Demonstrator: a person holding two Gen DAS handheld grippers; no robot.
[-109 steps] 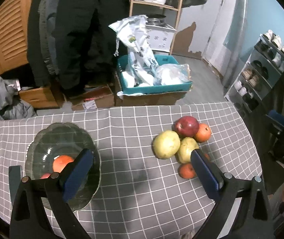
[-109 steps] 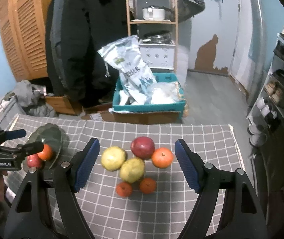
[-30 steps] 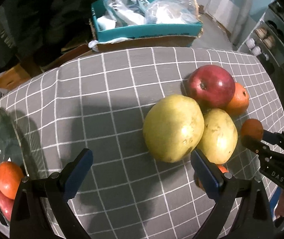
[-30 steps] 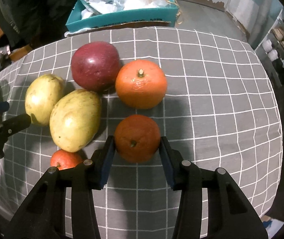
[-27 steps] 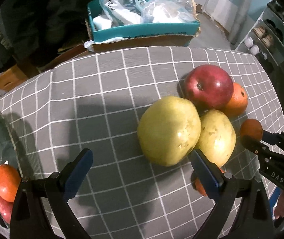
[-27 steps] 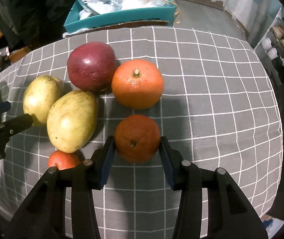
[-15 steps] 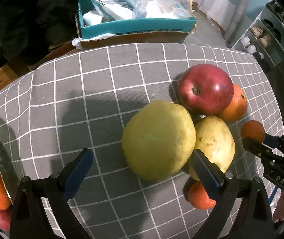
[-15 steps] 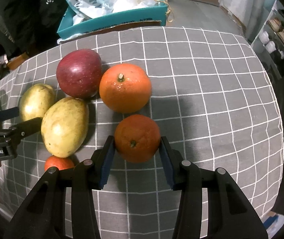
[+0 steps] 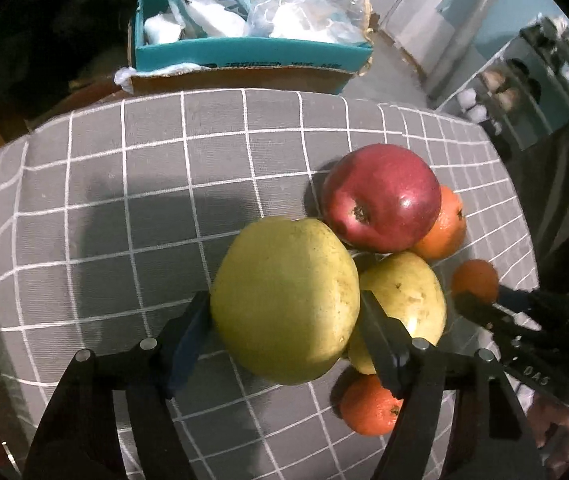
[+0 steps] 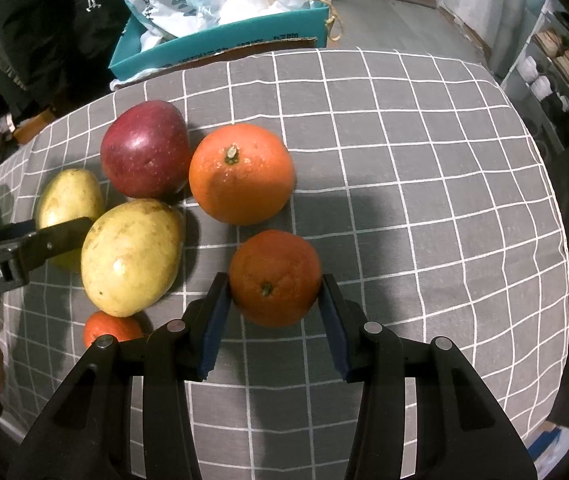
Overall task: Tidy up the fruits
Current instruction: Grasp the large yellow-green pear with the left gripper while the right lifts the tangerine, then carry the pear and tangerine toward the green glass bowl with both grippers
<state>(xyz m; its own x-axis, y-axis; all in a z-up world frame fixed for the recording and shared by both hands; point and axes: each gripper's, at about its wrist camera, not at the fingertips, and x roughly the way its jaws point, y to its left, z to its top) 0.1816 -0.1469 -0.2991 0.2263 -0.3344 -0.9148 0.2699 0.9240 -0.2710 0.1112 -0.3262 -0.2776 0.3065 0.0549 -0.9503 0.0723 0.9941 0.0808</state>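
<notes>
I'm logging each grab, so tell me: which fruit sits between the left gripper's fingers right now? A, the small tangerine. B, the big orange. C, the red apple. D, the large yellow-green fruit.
D: in the left wrist view the left gripper has its pads against both sides of the large yellow-green fruit, beside the red apple.

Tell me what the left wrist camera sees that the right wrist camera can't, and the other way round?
Only the left wrist view shows the left gripper squeezing the big yellow-green fruit from close up. Only the right wrist view shows the right gripper shut on a small orange, and the big orange whole, stem up. Both show the red apple, the second yellow fruit, the little orange nearest the table edge, the checked cloth and the teal box.
</notes>
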